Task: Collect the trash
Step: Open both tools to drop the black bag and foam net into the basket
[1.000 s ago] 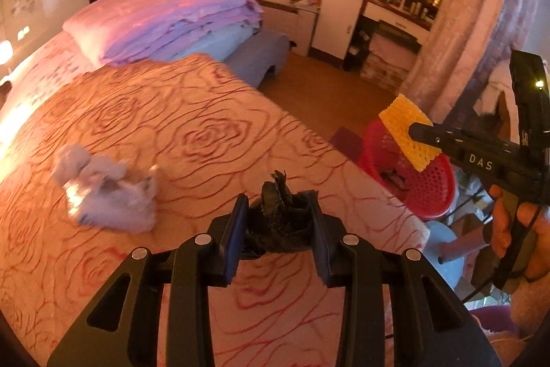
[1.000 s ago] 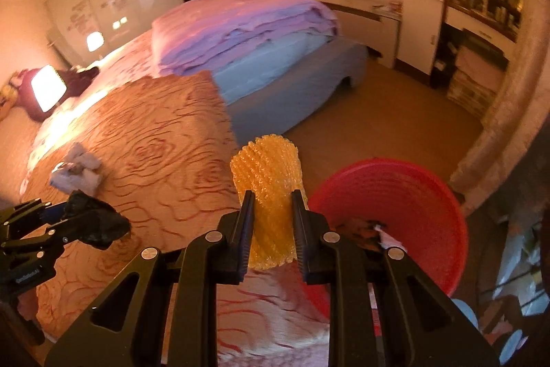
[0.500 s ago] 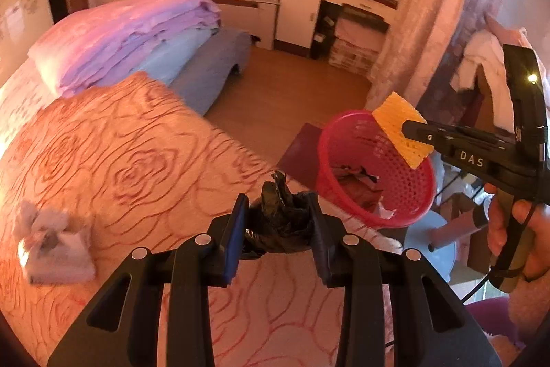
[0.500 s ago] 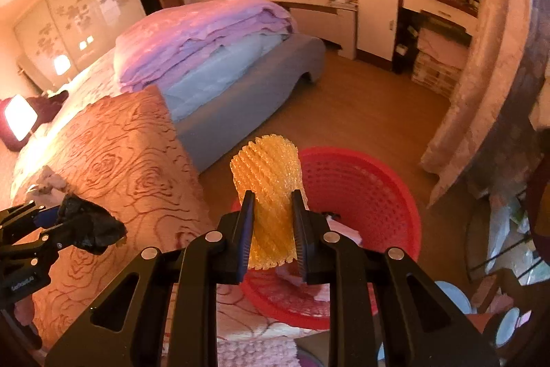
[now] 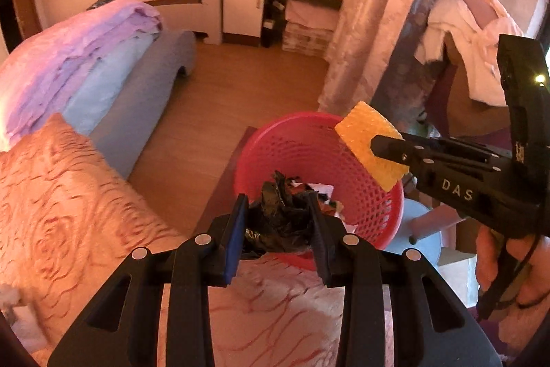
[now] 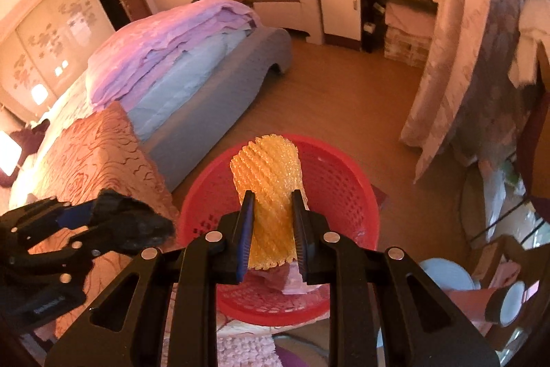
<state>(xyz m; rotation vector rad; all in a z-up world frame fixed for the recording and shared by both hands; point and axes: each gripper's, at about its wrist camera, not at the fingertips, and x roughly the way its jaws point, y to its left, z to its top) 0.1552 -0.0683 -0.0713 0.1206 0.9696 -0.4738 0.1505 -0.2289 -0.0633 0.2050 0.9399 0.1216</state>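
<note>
My left gripper [image 5: 277,219] is shut on a crumpled black plastic bag [image 5: 280,220] and holds it at the near rim of a red mesh basket [image 5: 302,143] that stands on the floor beside the bed. My right gripper [image 6: 273,215] is shut on a yellow foam net sleeve [image 6: 266,174] and holds it over the same red basket [image 6: 330,181]. The right gripper also shows in the left wrist view [image 5: 385,145] with the yellow sleeve [image 5: 367,136] above the basket's far rim. The left gripper and black bag show at the left of the right wrist view [image 6: 137,222]. Some trash lies inside the basket.
The bed with an orange rose-patterned cover [image 5: 68,195] lies left of the basket. Folded purple and blue quilts [image 6: 165,57] sit further along it. A curtain [image 5: 371,16] hangs behind the basket. A pale blue stool [image 5: 419,233] stands at its right. White tissue [image 5: 8,298] lies at the far left.
Both grippers have swung right from over the bed toward the red basket. The black bag now hangs at the basket's near rim and the yellow sleeve is over its middle.
</note>
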